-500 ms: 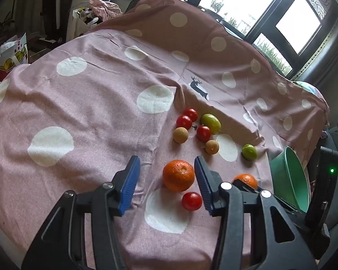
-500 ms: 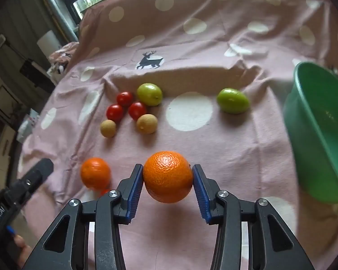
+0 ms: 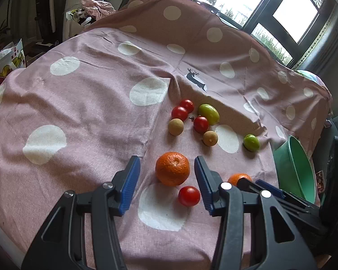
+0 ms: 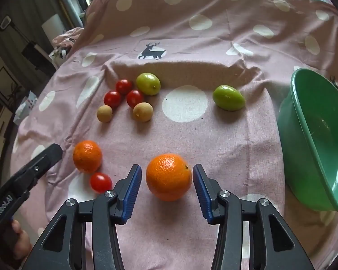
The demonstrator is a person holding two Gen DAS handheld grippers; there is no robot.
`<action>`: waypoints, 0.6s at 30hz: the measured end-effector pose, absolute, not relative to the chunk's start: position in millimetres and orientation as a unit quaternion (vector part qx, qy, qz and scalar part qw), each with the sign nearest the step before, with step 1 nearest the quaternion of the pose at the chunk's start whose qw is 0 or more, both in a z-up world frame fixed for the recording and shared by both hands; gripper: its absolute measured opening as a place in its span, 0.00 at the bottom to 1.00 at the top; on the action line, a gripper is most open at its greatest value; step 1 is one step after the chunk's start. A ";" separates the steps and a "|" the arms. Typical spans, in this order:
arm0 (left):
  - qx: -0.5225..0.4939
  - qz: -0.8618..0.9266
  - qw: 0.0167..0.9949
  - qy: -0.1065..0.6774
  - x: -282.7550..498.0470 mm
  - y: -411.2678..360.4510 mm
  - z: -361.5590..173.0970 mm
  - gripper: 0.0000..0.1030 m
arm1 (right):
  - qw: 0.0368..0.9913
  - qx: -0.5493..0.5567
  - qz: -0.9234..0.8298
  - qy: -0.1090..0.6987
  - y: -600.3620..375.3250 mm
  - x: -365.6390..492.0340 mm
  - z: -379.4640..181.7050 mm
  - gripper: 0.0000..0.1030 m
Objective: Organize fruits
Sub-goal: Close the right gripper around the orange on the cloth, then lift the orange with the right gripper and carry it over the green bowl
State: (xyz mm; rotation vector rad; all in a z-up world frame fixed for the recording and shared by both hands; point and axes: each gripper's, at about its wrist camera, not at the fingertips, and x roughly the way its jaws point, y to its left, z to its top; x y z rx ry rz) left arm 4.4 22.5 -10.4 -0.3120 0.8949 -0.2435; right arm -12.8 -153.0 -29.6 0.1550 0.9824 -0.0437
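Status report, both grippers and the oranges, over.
Both open. Left gripper around left orange, right gripper around right orange, neither gripped. Cherry tomato crowds left jaws.

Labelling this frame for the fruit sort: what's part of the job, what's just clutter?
Job:
- two oranges
- four small tomatoes
- two green fruits
- two tan round fruits
- green bowl

Clutter:
- crumpled pink cloth
- paper bag
- spotted bedsheet, only the surface

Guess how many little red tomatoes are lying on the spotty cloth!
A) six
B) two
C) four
C: three cherry tomatoes cluster near a green fruit, and a fourth lies beside the smaller orange.
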 end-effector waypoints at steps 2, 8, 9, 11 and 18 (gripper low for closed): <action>-0.144 -0.117 0.884 0.429 4.9 18.7 -10.1 0.47 | 0.879 0.099 -0.014 0.465 -159.8 -14.7 -19.8 0.50; -0.137 -0.158 0.875 0.437 3.4 -0.6 -11.5 0.47 | 0.881 0.187 -0.002 0.435 -185.3 -21.0 -9.5 0.50; -0.137 -0.170 0.871 0.439 2.7 -5.4 -11.8 0.47 | 0.879 0.202 0.002 0.433 -188.2 -20.3 -10.5 0.50; -0.132 -0.191 0.866 0.443 1.7 -16.2 -13.5 0.47 | 0.868 0.237 0.017 0.437 -199.8 -17.9 -10.5 0.50; -0.097 -0.227 0.847 0.470 6.4 -52.5 -31.3 0.47 | 0.851 0.291 0.035 0.436 -204.3 -4.2 -27.4 0.50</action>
